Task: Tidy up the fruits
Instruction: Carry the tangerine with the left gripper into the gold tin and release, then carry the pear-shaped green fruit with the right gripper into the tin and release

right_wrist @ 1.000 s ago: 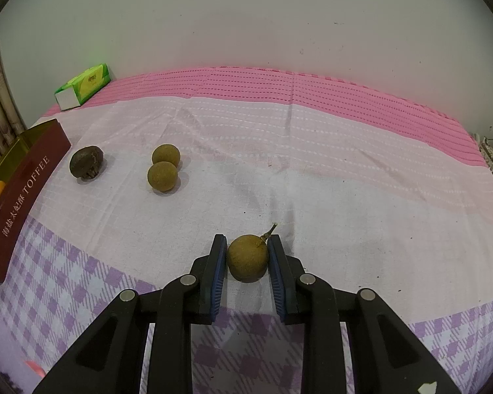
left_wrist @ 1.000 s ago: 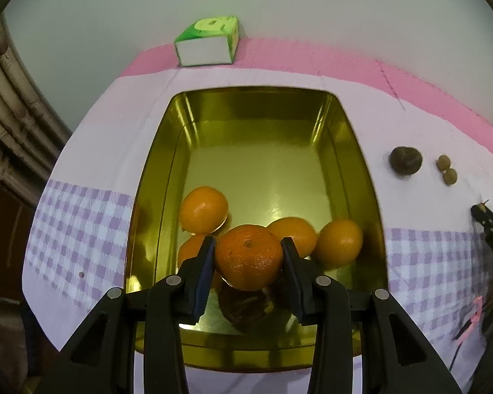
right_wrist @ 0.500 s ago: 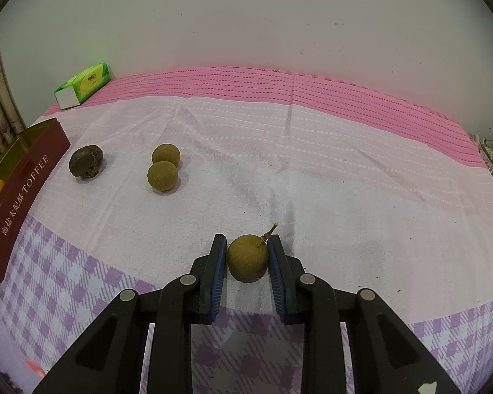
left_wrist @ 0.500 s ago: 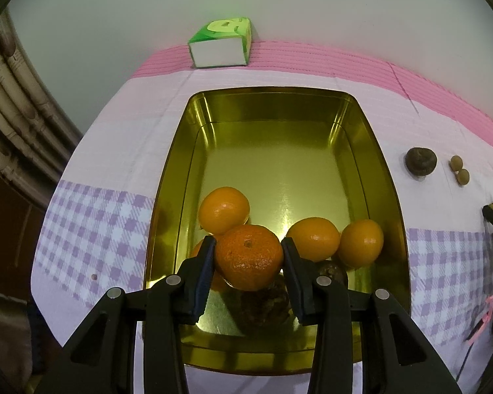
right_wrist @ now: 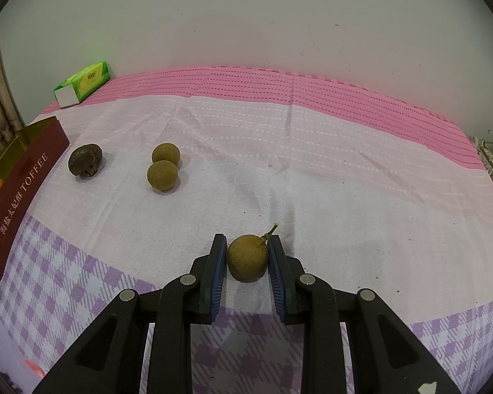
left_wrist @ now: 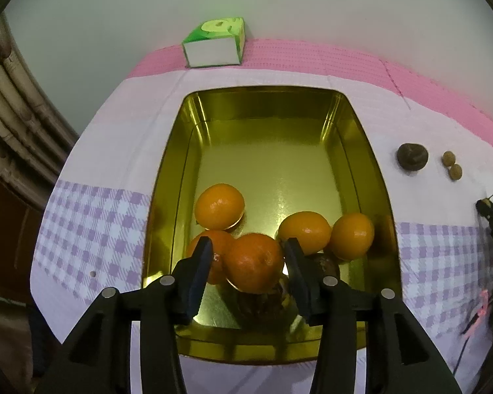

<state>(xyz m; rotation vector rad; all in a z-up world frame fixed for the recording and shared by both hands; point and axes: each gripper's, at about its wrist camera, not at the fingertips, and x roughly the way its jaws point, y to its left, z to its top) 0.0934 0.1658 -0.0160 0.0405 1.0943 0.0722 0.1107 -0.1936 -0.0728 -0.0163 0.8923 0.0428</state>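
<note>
In the left wrist view my left gripper hangs open over the near end of a gold tin. An orange sits between its fingers, touching the right one, with a gap to the left one; it rests on dark fruit. Several more oranges lie in the tin. In the right wrist view my right gripper is shut on a brown longan with a stem, low over the cloth. Two more longans and a dark fruit lie to the left.
A green tissue pack stands behind the tin by the wall; it also shows in the right wrist view. The tin's red side reads TOFFEE at the left. The table has a pink and purple-checked cloth.
My left gripper has opened and the orange has dropped from its grip onto the fruit in the tin. My right gripper holds still with the longan.
</note>
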